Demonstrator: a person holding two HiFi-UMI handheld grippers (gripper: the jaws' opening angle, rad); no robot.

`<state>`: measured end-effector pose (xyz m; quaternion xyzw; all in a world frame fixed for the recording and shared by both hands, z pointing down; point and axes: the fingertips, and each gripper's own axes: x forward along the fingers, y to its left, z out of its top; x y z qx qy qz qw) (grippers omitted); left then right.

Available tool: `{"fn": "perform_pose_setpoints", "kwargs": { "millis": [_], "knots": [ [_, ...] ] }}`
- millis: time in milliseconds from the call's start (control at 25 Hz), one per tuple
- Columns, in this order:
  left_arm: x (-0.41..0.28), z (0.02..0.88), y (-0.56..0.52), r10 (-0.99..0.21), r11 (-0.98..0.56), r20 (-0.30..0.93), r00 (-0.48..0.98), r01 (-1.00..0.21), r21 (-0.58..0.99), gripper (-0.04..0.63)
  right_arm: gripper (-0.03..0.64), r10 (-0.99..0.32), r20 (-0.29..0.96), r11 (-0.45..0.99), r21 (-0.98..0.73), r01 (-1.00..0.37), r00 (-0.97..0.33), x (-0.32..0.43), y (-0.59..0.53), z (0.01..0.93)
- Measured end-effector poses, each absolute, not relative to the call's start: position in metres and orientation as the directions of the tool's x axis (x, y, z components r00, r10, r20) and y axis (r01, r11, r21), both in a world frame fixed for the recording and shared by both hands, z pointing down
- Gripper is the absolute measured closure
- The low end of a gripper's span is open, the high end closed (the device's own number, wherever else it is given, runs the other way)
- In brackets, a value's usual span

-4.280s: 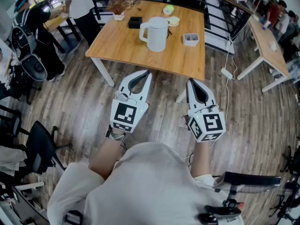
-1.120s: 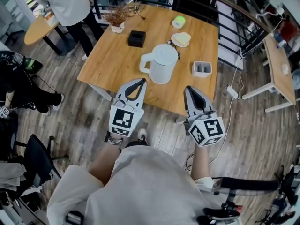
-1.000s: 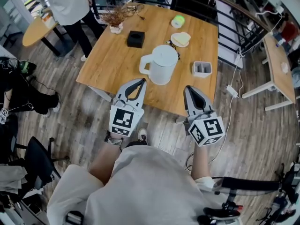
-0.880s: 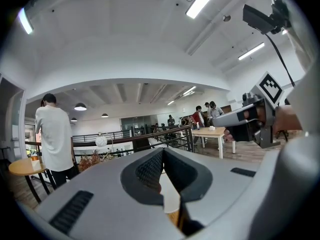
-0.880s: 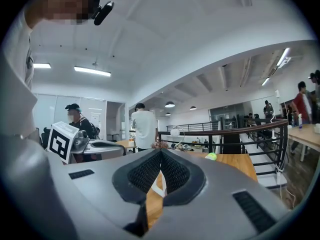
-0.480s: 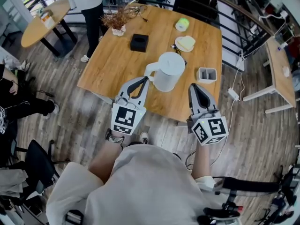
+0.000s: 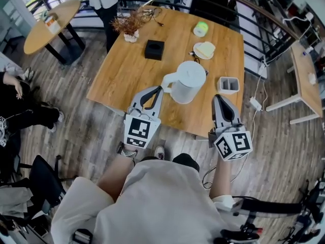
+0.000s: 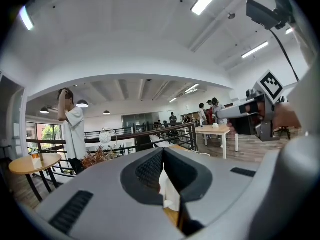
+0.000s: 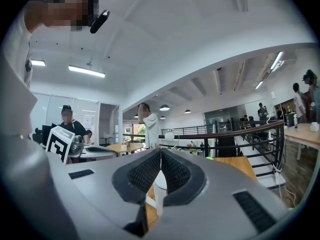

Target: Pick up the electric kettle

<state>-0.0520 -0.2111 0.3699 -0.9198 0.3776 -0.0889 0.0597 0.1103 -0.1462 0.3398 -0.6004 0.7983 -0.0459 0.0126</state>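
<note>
Your left gripper (image 7: 157, 89) and right gripper (image 7: 219, 97): jaws fully closed, empty, tips over near edge of wooden table (image 7: 122, 70). Just beyond, between them, white electric kettle (image 7: 187, 81) stands upright, round lid, handle toward left. Gripper views show only white sliver of it behind jaws.

Matt wooden table (image 7: 127, 75) (smooth plastic kettle (image 7: 189, 83)).

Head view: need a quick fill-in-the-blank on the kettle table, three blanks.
The white electric kettle stands on the square wooden table, its handle toward the ___ gripper. The left gripper and right gripper both have their jaws ___. The small square box beyond the kettle is ___ in colour.
Missing words: left; shut; black.
</note>
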Motion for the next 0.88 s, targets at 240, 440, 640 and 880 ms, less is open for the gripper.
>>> {"fn": "perform_pose_setpoints", "kwargs": {
  "millis": [240, 440, 640, 880],
  "knots": [
    [-0.055, 0.375, -0.209, -0.708, -0.705, 0.134, 0.693, -0.687, -0.176, 0.591, 0.604, -0.960, 0.035, 0.271, -0.105, -0.957, -0.276, 0.111, -0.142, 0.343],
    [-0.056, 0.380, -0.207, -0.713, -0.700, 0.145, 0.686, -0.691, -0.177, 0.591, 0.604, -0.957, 0.035, 0.284, -0.110, -0.953, -0.289, 0.113, -0.143, 0.346],
    [-0.051, 0.388, -0.211, -0.728, -0.685, 0.155, 0.667, -0.706, -0.181, 0.591, 0.603, -0.953, 0.030, 0.297, -0.116, -0.948, -0.302, 0.121, -0.151, 0.353],
    [-0.045, 0.401, -0.220, -0.755, -0.656, 0.170, 0.634, -0.729, -0.195, 0.589, 0.600, -0.944, 0.052, 0.317, -0.126, -0.940, -0.326, 0.131, -0.165, 0.368]
  ]
}}
